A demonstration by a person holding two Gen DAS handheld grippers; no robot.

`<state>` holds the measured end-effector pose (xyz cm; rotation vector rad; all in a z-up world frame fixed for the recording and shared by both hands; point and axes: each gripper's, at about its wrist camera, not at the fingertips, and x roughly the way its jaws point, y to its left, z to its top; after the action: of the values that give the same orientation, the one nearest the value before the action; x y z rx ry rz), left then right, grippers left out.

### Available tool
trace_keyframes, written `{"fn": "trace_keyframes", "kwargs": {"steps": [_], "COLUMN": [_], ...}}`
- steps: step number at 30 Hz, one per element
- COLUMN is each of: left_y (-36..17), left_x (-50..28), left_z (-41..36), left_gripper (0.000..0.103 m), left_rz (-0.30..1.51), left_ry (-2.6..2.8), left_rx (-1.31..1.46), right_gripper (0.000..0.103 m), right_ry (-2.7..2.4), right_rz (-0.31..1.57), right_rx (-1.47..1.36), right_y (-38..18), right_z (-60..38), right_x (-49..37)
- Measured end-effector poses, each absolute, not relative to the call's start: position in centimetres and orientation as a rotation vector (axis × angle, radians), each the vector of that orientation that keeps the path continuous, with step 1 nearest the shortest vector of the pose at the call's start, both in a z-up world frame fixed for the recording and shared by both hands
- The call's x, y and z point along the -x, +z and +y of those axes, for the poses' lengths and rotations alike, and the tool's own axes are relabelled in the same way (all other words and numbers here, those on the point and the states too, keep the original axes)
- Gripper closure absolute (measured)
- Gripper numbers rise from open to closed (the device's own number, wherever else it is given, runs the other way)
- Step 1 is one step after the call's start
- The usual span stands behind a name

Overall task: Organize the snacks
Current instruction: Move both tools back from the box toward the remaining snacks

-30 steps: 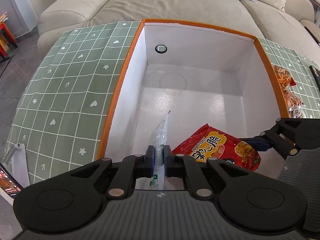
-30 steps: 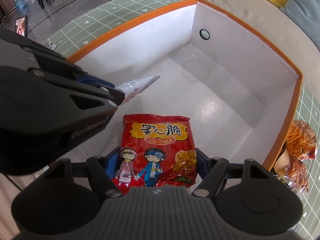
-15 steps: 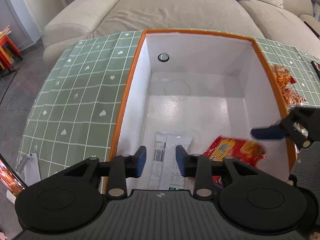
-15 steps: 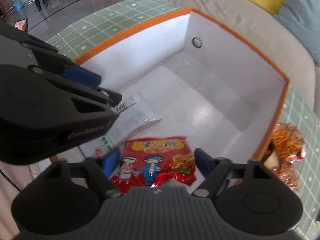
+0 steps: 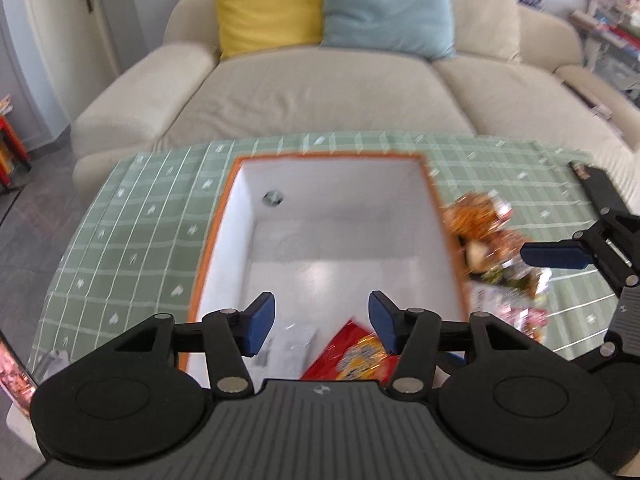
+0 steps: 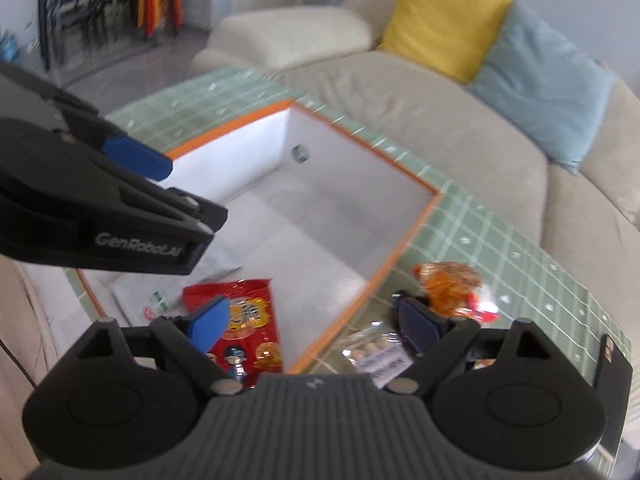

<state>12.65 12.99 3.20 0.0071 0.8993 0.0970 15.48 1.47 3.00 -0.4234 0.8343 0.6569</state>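
Observation:
A white box with an orange rim (image 5: 216, 240) (image 6: 416, 224) stands on the green checked tablecloth. On its floor lie a white snack packet (image 5: 294, 344) (image 6: 132, 292) and a red snack bag (image 5: 352, 354) (image 6: 248, 320), side by side at the near end. My left gripper (image 5: 320, 320) hangs above them, its jaws opening with nothing between the pads. My right gripper (image 6: 316, 320) is over the box's right rim, jaws opening wide and empty. An orange snack bag (image 6: 452, 284) (image 5: 476, 220) lies outside the box on the right.
Several more snack packets (image 5: 508, 280) (image 6: 380, 356) lie on the cloth right of the box. A beige sofa (image 5: 320, 92) with a yellow cushion (image 5: 264, 4) and a blue cushion (image 5: 384, 4) stands behind the table. A dark phone-like object (image 6: 608, 352) lies at the far right.
The left gripper let go of the white packet and the right one let go of the red bag; both now lie in the box. Both grippers opened and rose back out.

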Motion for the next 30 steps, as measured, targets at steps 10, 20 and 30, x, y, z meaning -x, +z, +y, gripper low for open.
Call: {"fn": "trace_keyframes", "kwargs": {"steps": [10,20,30], "left_y": [5.0,3.0,-1.3], "left_x": [-10.2,-9.0,-7.9], "left_z": [6.9,1.9,0.2], "left_gripper": [0.03,0.029,0.03], "left_rz": [0.734,0.681,0.769], "left_ry": [-0.063,-0.23,-0.3], "left_rx": [-0.039,-0.004,0.059], "right_gripper": [0.014,0.014,0.01], "right_ry": [0.464,0.292,0.283], "right_rz": [0.725,0.685,0.717], "right_rx": [0.218,0.099,0.065], "right_y": [4.2,1.8,-2.4], "right_z": [-7.0,-14.5,-16.9], "right_x": [-13.2,-10.4,-8.6]}}
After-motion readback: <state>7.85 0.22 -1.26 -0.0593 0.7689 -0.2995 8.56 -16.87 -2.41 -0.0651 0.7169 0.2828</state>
